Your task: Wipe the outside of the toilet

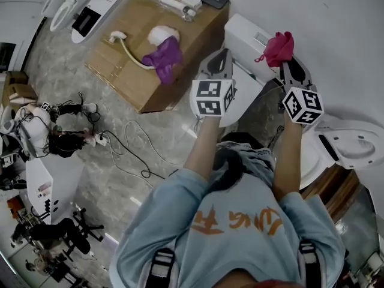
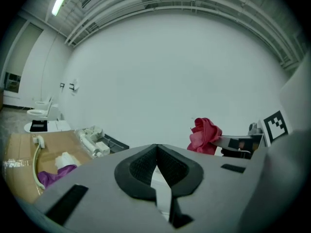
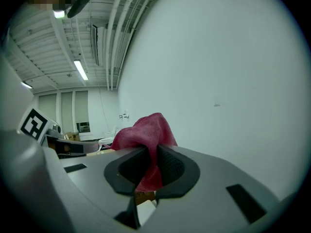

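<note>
The right claw [image 3: 153, 153] pinches a red cloth [image 1: 278, 48] at the right edge of the toilet [image 1: 245, 36] tank. The left claw [image 2: 156, 148] is pressed together, empty, over the tank's near edge. Orange print on the shirt [image 1: 240, 221] is unreadable.

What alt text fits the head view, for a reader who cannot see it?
Seen from above, a person in a light blue shirt holds two grippers over a white toilet; the right gripper clamps a red cloth above the tank, and the left gripper is shut and empty. A cardboard box with a purple cloth on it stands at left.
</note>
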`<state>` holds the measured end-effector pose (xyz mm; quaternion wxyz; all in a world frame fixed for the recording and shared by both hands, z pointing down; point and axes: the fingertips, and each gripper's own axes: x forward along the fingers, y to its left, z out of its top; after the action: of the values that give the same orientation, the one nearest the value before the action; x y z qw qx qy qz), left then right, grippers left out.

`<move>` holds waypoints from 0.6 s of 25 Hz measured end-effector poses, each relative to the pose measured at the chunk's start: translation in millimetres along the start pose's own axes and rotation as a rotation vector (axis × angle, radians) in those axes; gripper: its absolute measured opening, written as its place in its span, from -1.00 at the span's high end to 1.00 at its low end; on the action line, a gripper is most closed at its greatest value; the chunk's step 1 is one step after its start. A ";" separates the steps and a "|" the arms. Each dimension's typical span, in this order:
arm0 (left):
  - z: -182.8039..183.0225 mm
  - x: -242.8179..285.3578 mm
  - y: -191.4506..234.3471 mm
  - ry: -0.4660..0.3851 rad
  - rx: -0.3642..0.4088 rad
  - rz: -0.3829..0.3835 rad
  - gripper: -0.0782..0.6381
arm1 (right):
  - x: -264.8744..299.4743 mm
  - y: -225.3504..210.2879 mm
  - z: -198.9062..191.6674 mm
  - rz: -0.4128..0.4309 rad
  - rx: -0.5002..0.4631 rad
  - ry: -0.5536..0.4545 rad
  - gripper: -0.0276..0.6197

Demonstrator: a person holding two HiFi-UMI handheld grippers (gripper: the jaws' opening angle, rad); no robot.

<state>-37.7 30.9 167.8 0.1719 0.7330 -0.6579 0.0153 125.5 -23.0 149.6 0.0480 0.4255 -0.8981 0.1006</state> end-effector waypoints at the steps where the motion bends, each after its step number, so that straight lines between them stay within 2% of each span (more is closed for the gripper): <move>1: -0.5 4.3 -2.5 0.007 0.009 0.003 0.71 | 6.1 -4.3 -3.6 0.003 -0.002 0.008 0.72; 7: -18.9 14.4 -0.9 0.078 0.026 0.045 0.71 | 32.9 1.5 -29.9 0.083 0.018 0.071 0.72; 15: -39.7 33.4 15.7 0.130 0.010 0.045 0.71 | 54.2 5.4 -53.2 0.112 0.031 0.127 0.72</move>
<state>-40.4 8.5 217.1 0.2101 0.7165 -0.6615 0.0702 87.0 -48.8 210.1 0.0924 0.3683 -0.9139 0.1437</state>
